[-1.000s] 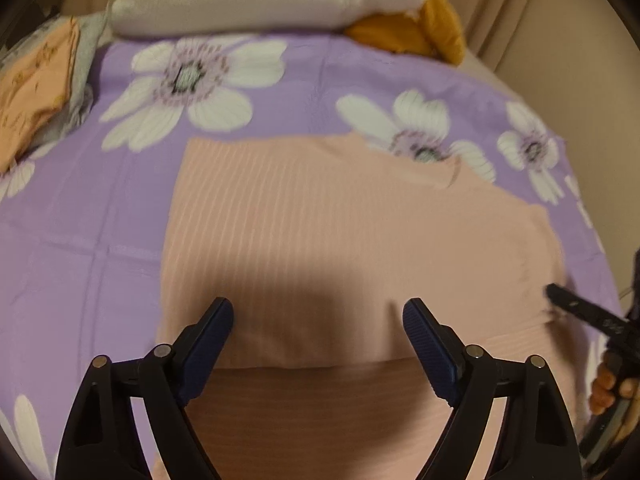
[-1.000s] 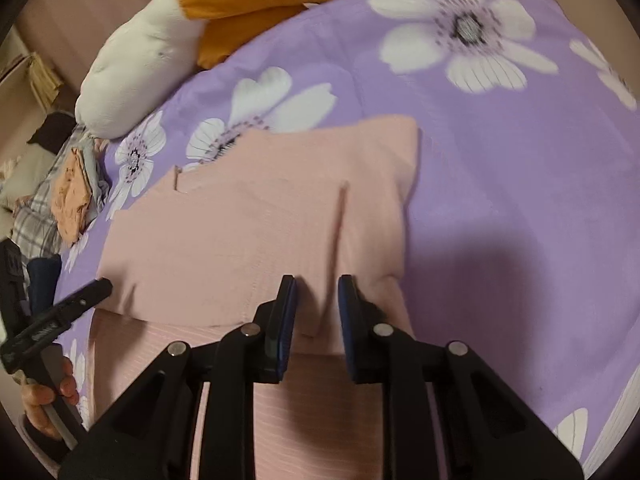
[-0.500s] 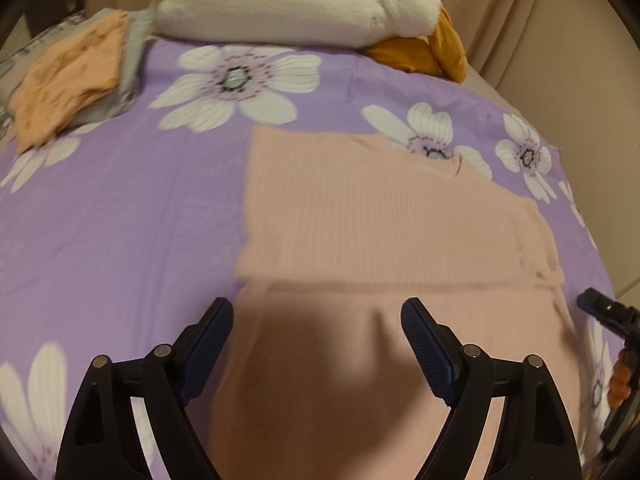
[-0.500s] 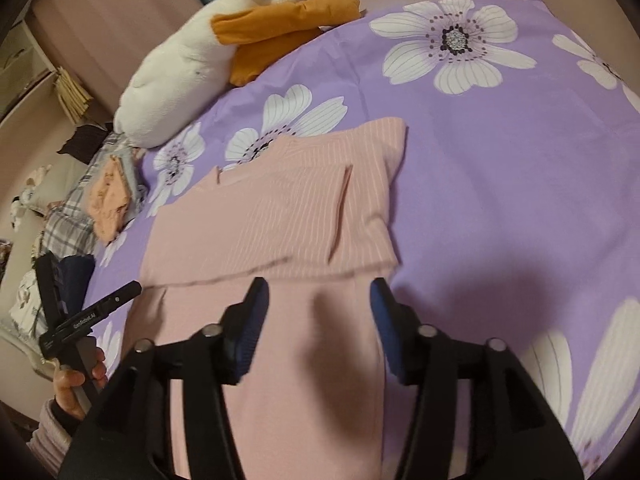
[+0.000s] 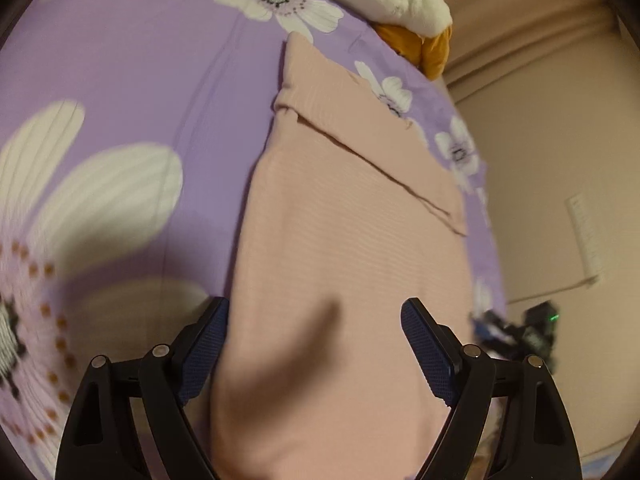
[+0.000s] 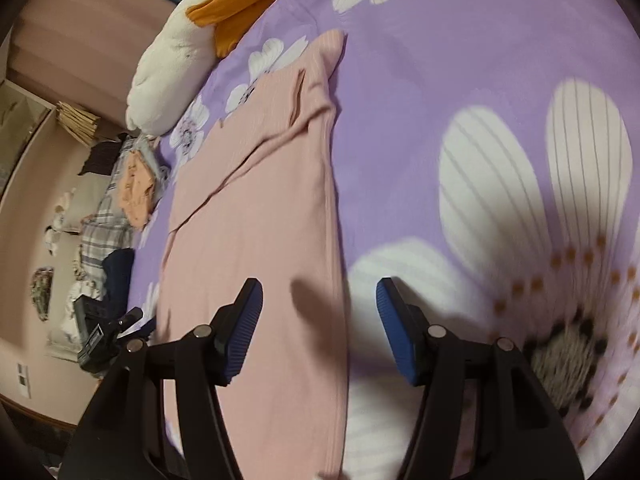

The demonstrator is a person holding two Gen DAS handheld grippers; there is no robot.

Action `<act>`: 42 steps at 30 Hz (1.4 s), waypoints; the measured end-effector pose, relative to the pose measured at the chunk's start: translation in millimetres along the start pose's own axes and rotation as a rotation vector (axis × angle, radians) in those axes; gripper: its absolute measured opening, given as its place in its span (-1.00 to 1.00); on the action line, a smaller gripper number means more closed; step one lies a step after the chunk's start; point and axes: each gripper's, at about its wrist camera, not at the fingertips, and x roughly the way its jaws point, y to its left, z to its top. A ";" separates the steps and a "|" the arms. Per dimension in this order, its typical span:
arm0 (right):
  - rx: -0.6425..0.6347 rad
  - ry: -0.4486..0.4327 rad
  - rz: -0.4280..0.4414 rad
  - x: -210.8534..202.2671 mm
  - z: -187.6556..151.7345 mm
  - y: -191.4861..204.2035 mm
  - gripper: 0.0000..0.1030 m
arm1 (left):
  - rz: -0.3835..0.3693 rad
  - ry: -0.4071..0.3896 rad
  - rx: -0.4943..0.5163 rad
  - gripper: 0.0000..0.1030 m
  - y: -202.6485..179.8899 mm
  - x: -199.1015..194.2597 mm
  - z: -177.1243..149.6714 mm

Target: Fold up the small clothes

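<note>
So the pink ribbed garment [image 5: 344, 264] is lying flat on the purple flowered bedsheet [image 5: 132, 80], laid out long, with its far end folded back over itself so a doubled layer sits on top up there. From the right wrist camera you can see the same fold line running diagonally across the far part of the garment [image 6: 256, 216].

Left gripper [image 5: 314, 344] has its jaws spread wide with nothing between the pads, hovering over the near end of the cloth. One blue pad sits right at the garment's left edge, the other is over its right side. Right gripper [image 6: 319, 324] is spread apart too, straddling the right-hand edge of the garment, one pad over the pink fabric and the other over a big white flower on the sheet [image 6: 500, 184]. Can't tell if either one is actually touching the fabric.

Around it: a white plush pillow-ish thing [image 6: 168, 68] with an orange piece [image 6: 244, 0] against it at the far end of the bed. Off the left side there's a messy pile of clothes [image 6: 116, 216], something plaid and something peach on top. The other gripper [image 6: 108, 332] pokes in at the left of the right camera's view. Beige wall [image 5: 560, 140] past the right side of the bed.
</note>
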 end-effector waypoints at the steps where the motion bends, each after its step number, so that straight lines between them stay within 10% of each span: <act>1: 0.008 0.008 0.019 -1.2 -5.4 0.2 0.17 | -0.008 0.002 -0.007 0.66 0.2 -1.4 -2.8; 18: 0.021 0.142 0.168 -14.2 -79.4 6.5 0.15 | -0.180 0.120 -0.070 0.66 -1.8 -13.1 -57.5; 33: -0.010 0.178 0.192 -17.5 -107.6 14.6 0.10 | -0.164 0.114 -0.072 0.66 -1.3 -17.7 -73.2; 42: -0.061 0.149 0.135 -5.0 -105.5 24.8 -0.64 | -0.085 0.090 -0.075 -0.64 -1.4 -5.8 -68.6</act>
